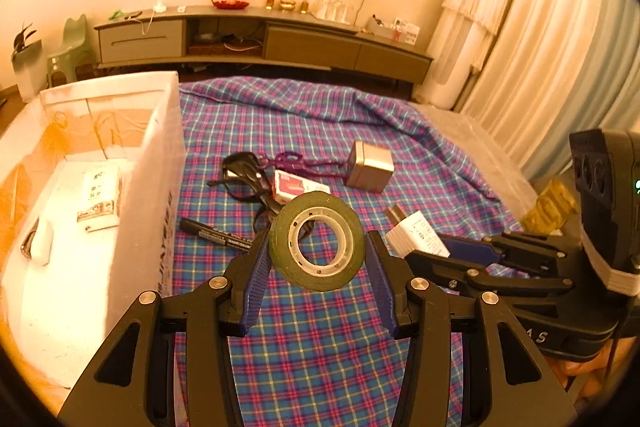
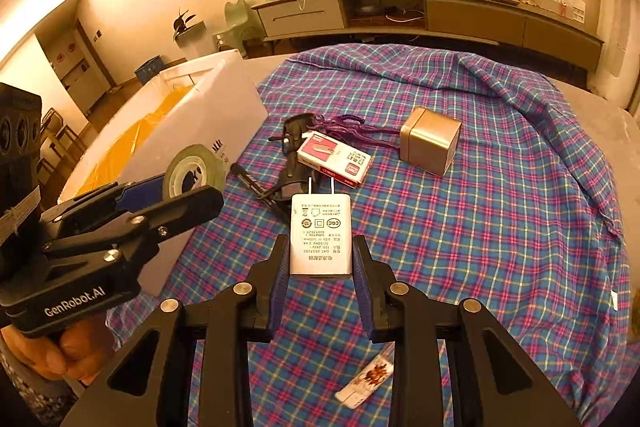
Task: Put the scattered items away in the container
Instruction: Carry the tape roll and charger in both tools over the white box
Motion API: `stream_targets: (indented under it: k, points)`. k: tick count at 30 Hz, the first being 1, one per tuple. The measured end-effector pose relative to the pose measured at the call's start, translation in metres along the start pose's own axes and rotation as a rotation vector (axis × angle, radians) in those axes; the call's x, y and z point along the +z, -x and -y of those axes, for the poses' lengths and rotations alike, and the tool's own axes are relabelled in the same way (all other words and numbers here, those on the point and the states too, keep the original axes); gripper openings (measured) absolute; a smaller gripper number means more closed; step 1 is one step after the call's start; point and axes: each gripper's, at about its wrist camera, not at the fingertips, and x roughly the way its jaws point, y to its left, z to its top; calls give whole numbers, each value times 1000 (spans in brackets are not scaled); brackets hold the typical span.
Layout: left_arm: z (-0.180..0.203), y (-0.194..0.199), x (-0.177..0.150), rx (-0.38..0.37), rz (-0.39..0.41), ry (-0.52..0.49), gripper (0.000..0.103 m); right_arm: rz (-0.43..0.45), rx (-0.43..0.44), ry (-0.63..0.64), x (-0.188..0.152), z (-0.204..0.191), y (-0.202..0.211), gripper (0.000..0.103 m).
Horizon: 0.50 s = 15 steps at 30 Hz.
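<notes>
Box [image 1: 156, 163] at frame left on cloth [image 1: 320, 347], w/ packets inside. Tape roll [image 1: 317, 242] centre, betw. left gripper [image 1: 318, 259] fingers. Behind tape: glasses [image 1: 244, 175], card box [image 1: 298, 185], tin [image 1: 370, 166]. Marker [image 1: 216, 234] left of tape. Charger [image 2: 321, 235] in right gripper [image 2: 321, 263], right of tape.

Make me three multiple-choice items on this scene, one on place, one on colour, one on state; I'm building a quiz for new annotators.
1. Where is the white container?
A. left of the plaid cloth
B. on the TV cabinet
C. under the cloth

2. What colour is the tape roll?
A. red
B. dark green
C. yellow

3. What does the right gripper hold?
A. nothing
B. a marker
C. the white charger

Answers: 1 A, it stands at the cloth's left edge. 2 B, the roll in the left gripper is dark green. 3 C, its jaws close on the charger.
</notes>
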Motion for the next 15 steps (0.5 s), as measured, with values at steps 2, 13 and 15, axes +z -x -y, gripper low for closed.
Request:
stream_targets:
  k: [2,13,15]
  points:
    - [-1,7,2,-6,13,5,49,3,-3,4,0,-6,4,32]
    - [-15,45,11,-40,86,36,49,33,-21,55,12,-42,32,32]
    - [-18,52,12,-47,98,44,49,40,-22,67,15,-49,36,32]
